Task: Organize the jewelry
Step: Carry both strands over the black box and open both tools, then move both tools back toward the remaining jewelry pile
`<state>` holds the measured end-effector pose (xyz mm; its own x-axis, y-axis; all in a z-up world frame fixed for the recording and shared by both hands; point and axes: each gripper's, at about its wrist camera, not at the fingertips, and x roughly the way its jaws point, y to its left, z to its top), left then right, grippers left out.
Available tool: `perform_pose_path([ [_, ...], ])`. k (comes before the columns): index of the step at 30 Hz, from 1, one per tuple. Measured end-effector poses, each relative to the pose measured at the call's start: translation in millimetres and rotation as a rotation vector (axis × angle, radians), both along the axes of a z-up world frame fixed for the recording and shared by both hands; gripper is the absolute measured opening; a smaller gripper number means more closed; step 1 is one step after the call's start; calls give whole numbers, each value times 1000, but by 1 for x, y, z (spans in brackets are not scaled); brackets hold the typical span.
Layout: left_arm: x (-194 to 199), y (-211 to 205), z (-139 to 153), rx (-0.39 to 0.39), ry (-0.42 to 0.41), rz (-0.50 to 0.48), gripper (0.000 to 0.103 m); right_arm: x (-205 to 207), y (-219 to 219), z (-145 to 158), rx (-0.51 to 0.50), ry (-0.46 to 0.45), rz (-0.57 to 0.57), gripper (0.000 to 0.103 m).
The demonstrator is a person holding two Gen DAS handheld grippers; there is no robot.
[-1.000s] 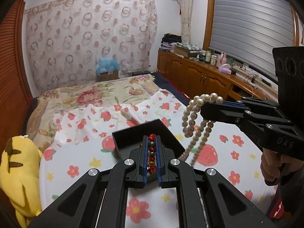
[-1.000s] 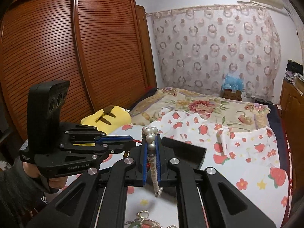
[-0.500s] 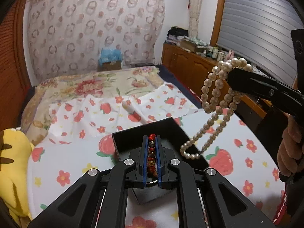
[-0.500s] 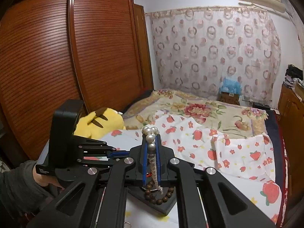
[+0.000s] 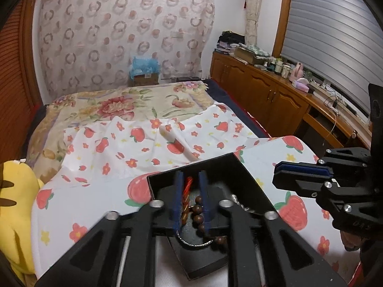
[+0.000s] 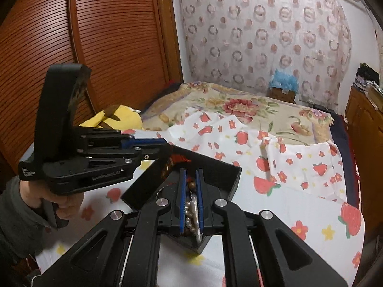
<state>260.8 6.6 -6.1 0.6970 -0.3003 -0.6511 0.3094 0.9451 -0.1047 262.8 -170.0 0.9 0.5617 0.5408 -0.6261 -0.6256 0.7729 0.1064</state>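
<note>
The left gripper (image 5: 190,193) has its fingers parted a little, above the black box (image 5: 241,165), and grips nothing; the red bead bracelet (image 5: 187,186) and the brown bead bracelet (image 5: 199,211) show in the gap, lying in the box. The right gripper (image 6: 190,199) is also parted narrowly over the same box (image 6: 215,167), and the pearl necklace (image 6: 192,211) lies below it inside. A thin silver chain (image 5: 237,202) rests there too. The box stands on the strawberry cloth (image 5: 100,205), with a yellow plush toy (image 5: 14,203) at the edge.

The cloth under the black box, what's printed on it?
The cloth is white, printed with red strawberries and small red and yellow flowers. The left wrist view shows it best.
</note>
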Motion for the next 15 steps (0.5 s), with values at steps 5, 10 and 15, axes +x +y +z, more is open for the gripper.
perform_pose_path([
  [5,-10,1,-2,14,-24,4,32,-12,-13,4,2,-13,-9,10],
  [10,-40,-3,-6,28,-34,-10,33,-42,-35,-9,-5,11,-24,11],
  [15,-78,-6,-16,24,-30,-23,33,-74,-49,-29,-30,42,-36,20],
])
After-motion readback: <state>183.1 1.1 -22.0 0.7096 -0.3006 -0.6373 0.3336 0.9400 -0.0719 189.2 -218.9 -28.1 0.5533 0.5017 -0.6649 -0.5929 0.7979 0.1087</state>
